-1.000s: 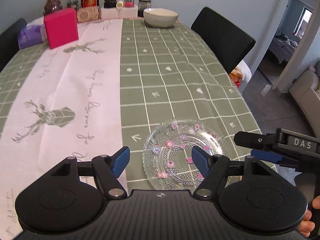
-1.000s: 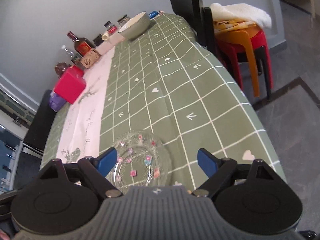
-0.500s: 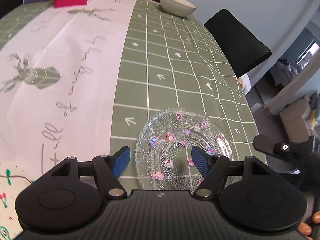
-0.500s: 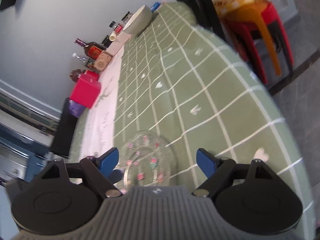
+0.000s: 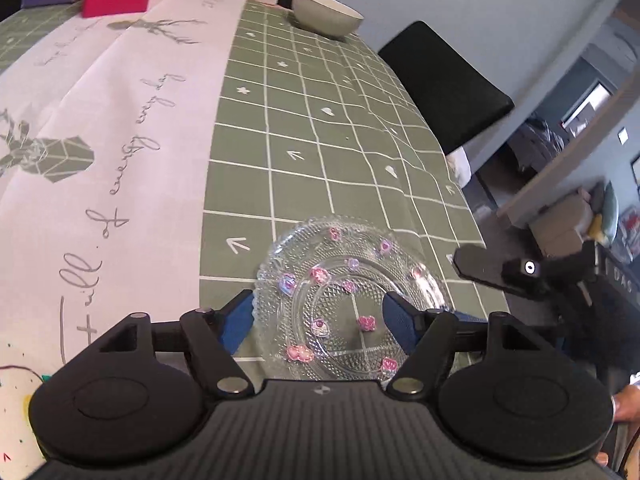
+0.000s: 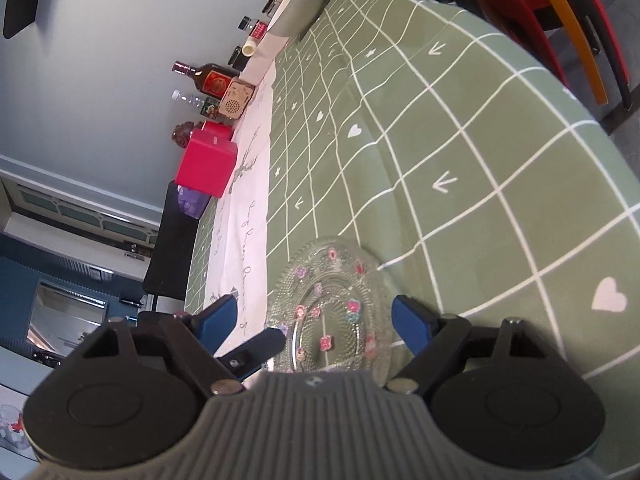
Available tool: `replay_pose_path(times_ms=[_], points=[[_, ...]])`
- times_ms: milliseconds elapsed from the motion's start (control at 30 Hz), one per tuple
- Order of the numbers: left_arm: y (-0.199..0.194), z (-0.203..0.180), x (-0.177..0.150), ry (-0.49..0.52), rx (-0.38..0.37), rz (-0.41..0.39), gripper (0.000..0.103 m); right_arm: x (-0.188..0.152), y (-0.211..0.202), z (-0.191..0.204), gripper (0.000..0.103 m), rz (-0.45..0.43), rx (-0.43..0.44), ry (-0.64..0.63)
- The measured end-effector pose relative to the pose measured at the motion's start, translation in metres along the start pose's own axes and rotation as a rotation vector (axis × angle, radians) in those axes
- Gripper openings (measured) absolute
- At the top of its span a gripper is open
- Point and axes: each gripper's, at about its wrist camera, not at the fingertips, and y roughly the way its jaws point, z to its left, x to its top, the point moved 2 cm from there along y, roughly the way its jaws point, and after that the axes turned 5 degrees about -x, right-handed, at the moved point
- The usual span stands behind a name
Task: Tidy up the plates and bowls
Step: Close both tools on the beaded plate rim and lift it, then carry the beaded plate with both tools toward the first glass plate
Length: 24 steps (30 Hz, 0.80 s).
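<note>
Clear beaded glass plate [image 5: 344, 300] dotted with pink flowers.

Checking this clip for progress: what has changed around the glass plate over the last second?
Both grippers came down toward the glass plate and tilted: the left gripper now straddles the plate's near part, and the right gripper has closed in from the plate's other side, so each now shows in the other's view. Both stayed open; nothing was gripped. The plate and the grey bowl stayed put.

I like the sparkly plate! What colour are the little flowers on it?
Mostly pink, a few purple, on the clear glass plate. The left wrist view shows them best.
</note>
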Motion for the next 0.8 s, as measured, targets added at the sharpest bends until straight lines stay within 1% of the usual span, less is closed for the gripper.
replay_pose_path(times_ms=[33,67,133,200,267,300,333,367,400,433,467,500,567,667,800], points=[[0.000,-0.001,-0.001,0.010,0.007,-0.006,0.082,-0.001,0.001,0.003,0.089,0.000,0.003,-0.023],[0.001,-0.002,-0.002,0.009,0.012,-0.017,0.082,-0.002,0.002,0.004,0.091,0.000,0.006,-0.043],[0.000,-0.001,-0.004,-0.017,0.012,-0.038,0.082,-0.003,0.002,0.004,0.091,-0.005,0.010,-0.045],[-0.001,0.002,-0.003,-0.061,0.003,-0.054,0.082,-0.003,0.002,0.002,0.089,-0.025,0.004,-0.018],[-0.002,0.007,-0.003,-0.109,-0.015,-0.068,0.081,-0.004,0.000,-0.001,0.081,-0.040,-0.004,-0.002],[-0.004,0.011,-0.002,-0.138,-0.024,-0.078,0.078,-0.004,0.000,-0.004,0.078,-0.045,-0.007,0.012],[-0.005,0.014,-0.003,-0.162,-0.024,-0.091,0.072,-0.003,-0.001,-0.009,0.070,-0.047,-0.004,0.040],[-0.007,0.019,-0.003,-0.189,-0.024,-0.106,0.069,-0.003,-0.002,-0.015,0.061,-0.044,0.005,0.077],[-0.008,0.023,-0.004,-0.217,-0.028,-0.119,0.062,-0.003,-0.003,-0.022,0.055,-0.035,0.025,0.118],[-0.009,0.028,-0.005,-0.253,-0.039,-0.132,0.058,-0.004,-0.004,-0.028,0.047,-0.027,0.056,0.148],[-0.010,0.032,-0.006,-0.290,-0.056,-0.143,0.058,-0.006,-0.005,-0.033,0.043,-0.025,0.090,0.166],[-0.011,0.037,-0.006,-0.333,-0.074,-0.153,0.057,-0.008,-0.006,-0.035,0.042,-0.028,0.112,0.163],[-0.012,0.042,-0.007,-0.387,-0.097,-0.165,0.057,-0.010,-0.006,-0.032,0.042,-0.027,0.114,0.148],[-0.012,0.045,-0.008,-0.408,-0.101,-0.183,0.058,-0.010,-0.004,-0.028,0.044,-0.010,0.095,0.145],[-0.016,0.056,-0.009,-0.464,-0.138,-0.194,0.058,-0.009,0.001,-0.030,0.046,0.016,0.132,0.214]])
